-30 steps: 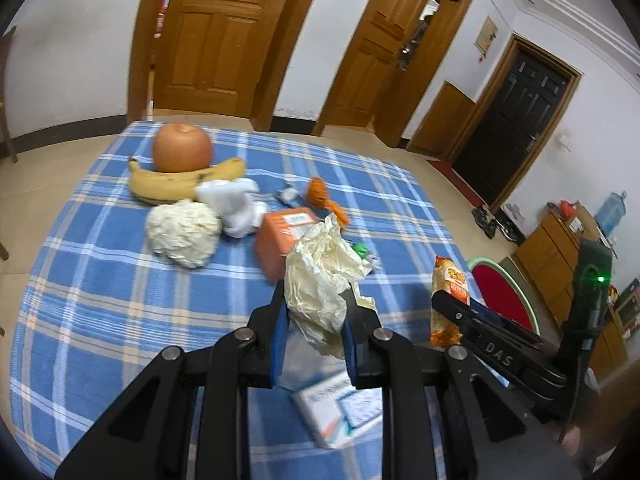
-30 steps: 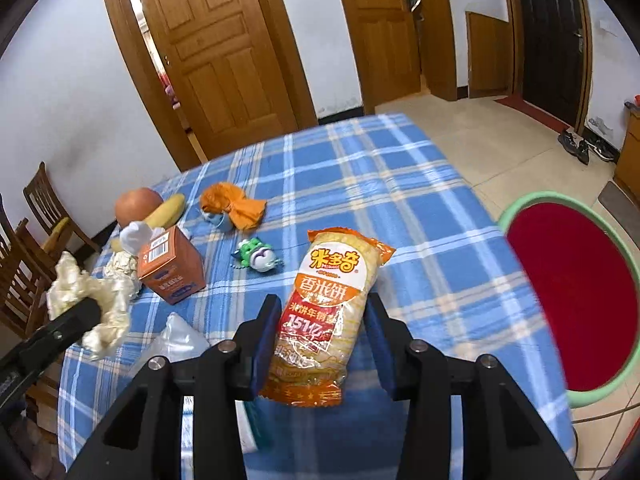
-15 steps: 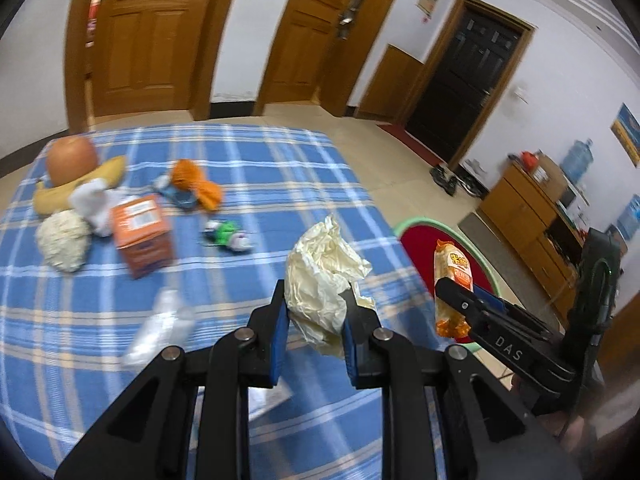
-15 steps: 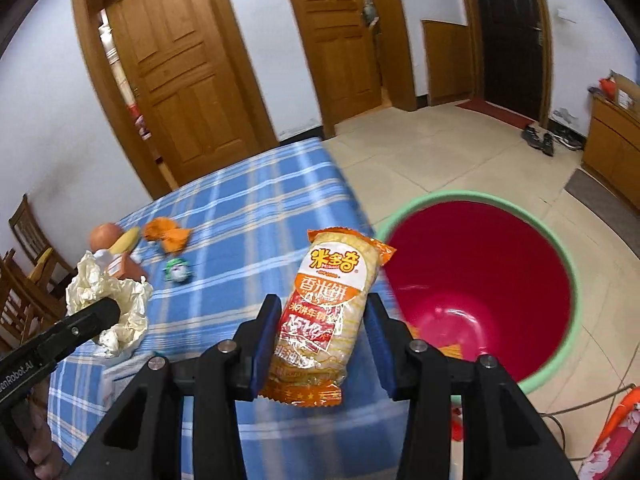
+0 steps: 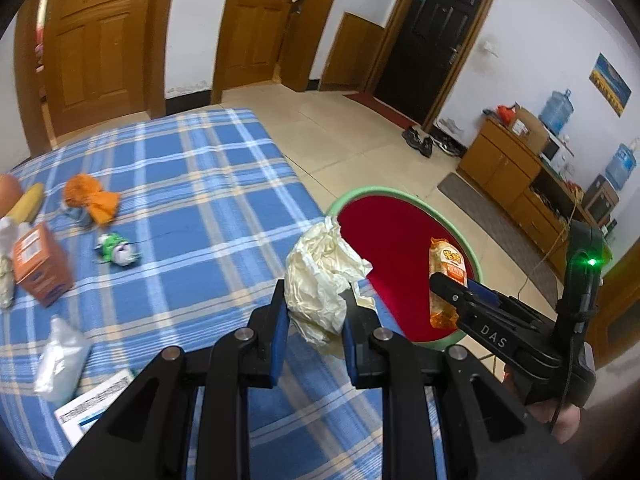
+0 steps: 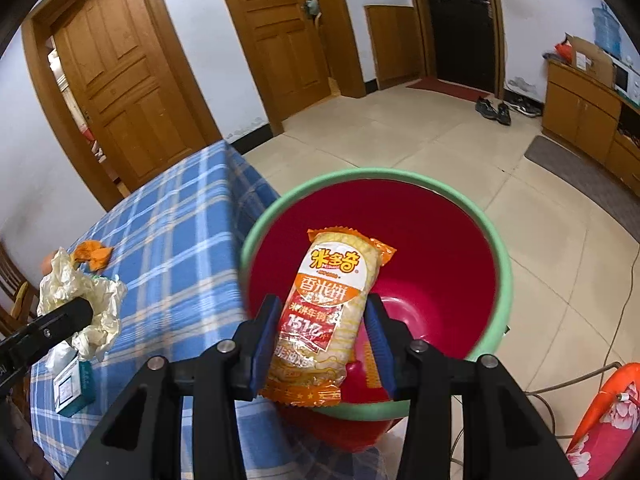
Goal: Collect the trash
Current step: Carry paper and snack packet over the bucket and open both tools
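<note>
Right now both hands are carrying trash toward the bin. Over the blue checked tablecloth [image 5: 208,184], the left gripper [image 5: 314,316] is clenching a crumpled cream paper wad [image 5: 324,276] (hanging near the table's edge, not yet above the bin). Further right, the right gripper [image 6: 320,344] is grasping a rice-cracker packet [image 6: 328,312] and hovering above the red basin [image 6: 436,240], which is standing on the floor beside the table. The next move probably calls for releasing the packet, then bringing the wad across the green rim before letting go.
</note>
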{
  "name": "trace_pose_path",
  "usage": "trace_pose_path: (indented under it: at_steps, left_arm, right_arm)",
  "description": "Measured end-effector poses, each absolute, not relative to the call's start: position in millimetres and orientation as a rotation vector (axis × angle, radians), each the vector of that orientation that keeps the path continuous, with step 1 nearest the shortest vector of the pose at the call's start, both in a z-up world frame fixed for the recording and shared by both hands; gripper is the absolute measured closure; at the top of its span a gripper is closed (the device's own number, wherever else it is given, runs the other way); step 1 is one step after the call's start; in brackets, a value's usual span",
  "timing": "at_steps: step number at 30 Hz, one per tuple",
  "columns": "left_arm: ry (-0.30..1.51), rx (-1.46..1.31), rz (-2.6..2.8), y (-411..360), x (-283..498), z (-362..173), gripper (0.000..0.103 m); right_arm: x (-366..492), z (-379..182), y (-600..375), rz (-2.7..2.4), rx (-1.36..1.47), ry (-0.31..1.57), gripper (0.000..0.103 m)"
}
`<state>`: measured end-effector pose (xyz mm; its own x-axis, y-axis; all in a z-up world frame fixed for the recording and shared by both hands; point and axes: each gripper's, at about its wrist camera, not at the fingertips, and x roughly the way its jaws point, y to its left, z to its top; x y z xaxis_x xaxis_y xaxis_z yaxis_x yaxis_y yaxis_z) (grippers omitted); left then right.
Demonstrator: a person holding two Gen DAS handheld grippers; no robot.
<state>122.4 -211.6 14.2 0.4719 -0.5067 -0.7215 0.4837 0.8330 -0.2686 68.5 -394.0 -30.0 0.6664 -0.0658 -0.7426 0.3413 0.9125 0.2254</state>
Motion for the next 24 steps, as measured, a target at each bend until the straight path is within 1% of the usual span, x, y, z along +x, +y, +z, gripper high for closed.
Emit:
trace_pose_path:
  at_steps: [2, 3, 4, 6, 16, 18, 19, 21, 23, 24]
  left_arm:
    - [0.897, -0.013, -0.616, -220.1, 123.7, 12.4, 0.080]
    - [0.900, -0.005, -0.622, -224.8, 124.0, 11.5, 0.080]
    - [0.901, 0.000, -0.625, -228.4, 124.3, 11.1, 0.080]
    - [0.907, 0.010, -0.635, -236.8, 124.5, 9.7, 0.080]
    - [0.920, 0.063, -0.708, -278.6, 127.6, 0.3, 0.080]
    - [0.915, 0.072, -0.721, -286.8, 127.8, 0.2, 0.078]
    - [0.911, 0.076, -0.725, -289.8, 128.0, 0.3, 0.076]
    - [0.904, 0.080, -0.735, -295.7, 128.3, 0.9, 0.063]
    - [0.900, 0.078, -0.736, -297.9, 127.5, 1.7, 0.053]
    - [0.897, 0.076, -0.738, -298.1, 127.4, 2.2, 0.052]
  right_arm:
    - [66.1, -32.4, -402.7, -0.251, 0.377, 0.809, 0.056]
    - [64.3, -33.5, -408.0, -0.261, 0.385, 0.808, 0.054]
    - [64.1, -34.3, -411.3, -0.266, 0.390, 0.807, 0.051]
    - [61.7, -34.7, -418.0, -0.288, 0.399, 0.802, 0.048]
    - [47.5, -29.3, -433.0, -0.310, 0.438, 0.786, 0.047]
    - [43.8, -27.1, -435.2, -0.319, 0.441, 0.778, 0.047]
    - [41.8, -26.0, -437.1, -0.321, 0.442, 0.775, 0.047]
    - [38.4, -23.9, -439.9, -0.328, 0.446, 0.767, 0.047]
    - [36.3, -22.3, -441.8, -0.336, 0.449, 0.759, 0.047]
    - [35.1, -21.6, -442.6, -0.339, 0.450, 0.756, 0.047]
